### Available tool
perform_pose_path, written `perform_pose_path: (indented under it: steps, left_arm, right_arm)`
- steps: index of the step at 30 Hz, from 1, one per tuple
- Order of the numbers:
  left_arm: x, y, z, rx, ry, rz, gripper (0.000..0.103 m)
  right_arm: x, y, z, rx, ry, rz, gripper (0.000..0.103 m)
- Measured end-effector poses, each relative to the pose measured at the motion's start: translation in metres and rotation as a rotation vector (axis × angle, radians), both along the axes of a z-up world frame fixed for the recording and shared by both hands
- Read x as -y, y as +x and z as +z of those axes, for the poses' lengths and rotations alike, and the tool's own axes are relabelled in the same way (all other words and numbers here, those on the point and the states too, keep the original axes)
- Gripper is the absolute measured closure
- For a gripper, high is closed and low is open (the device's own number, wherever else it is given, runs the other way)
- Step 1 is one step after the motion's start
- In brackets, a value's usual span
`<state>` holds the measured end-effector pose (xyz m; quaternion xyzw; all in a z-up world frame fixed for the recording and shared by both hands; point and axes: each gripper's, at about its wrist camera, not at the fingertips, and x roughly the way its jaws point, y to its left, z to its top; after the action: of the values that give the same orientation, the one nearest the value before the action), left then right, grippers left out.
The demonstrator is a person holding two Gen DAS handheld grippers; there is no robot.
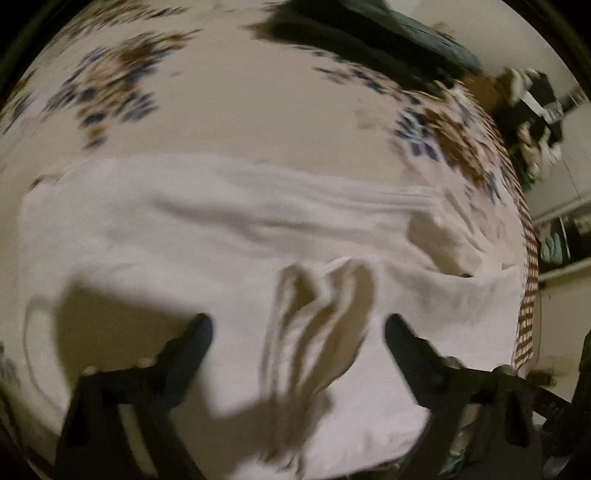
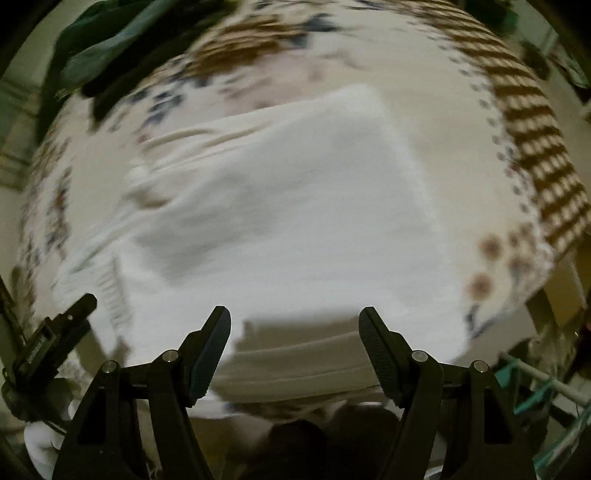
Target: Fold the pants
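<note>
White pants (image 1: 221, 236) lie spread across a patterned bedspread (image 1: 229, 110). In the left wrist view a bunched, ribbed fold of the pants (image 1: 317, 314) rises between my fingers. My left gripper (image 1: 299, 328) is open above it and holds nothing. In the right wrist view the pants (image 2: 295, 206) show as a broad folded white panel. My right gripper (image 2: 295, 325) is open over its near edge, where layered folds (image 2: 295, 354) show. The other gripper (image 2: 55, 332) is visible at the left. Both views are blurred by motion.
Dark green clothing (image 1: 369, 33) lies at the far side of the bed and also shows in the right wrist view (image 2: 110, 44). The bedspread has a brown checked border (image 2: 535, 147). Shelves with clutter (image 1: 535, 110) stand beyond the bed's right edge.
</note>
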<state>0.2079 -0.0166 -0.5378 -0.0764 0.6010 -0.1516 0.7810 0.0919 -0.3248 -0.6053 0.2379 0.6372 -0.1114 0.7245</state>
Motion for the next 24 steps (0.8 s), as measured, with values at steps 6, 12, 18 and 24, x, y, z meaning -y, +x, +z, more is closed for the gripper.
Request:
perform_pose_path:
  steps: [6,12,18,24]
  left_arm:
    - [0.003,0.004,-0.012,0.057,-0.002,-0.07,0.083]
    - [-0.008,0.002,-0.007,0.018,-0.094,-0.013,0.078]
    - [-0.046,-0.021,0.025,0.012,-0.186,0.156,0.013]
    - [-0.119,-0.072,0.044,-0.007,-0.214,0.373,0.013]
  right_arm:
    - [-0.001,0.004,-0.019,-0.111,-0.118,0.008,0.029]
    - [-0.018,0.024,-0.034,-0.149,-0.178,0.05,0.015]
    - [-0.034,0.038,-0.03,-0.133,-0.184,0.102,0.007]
    - [-0.051,0.039,-0.008,-0.095,-0.218,0.182,0.003]
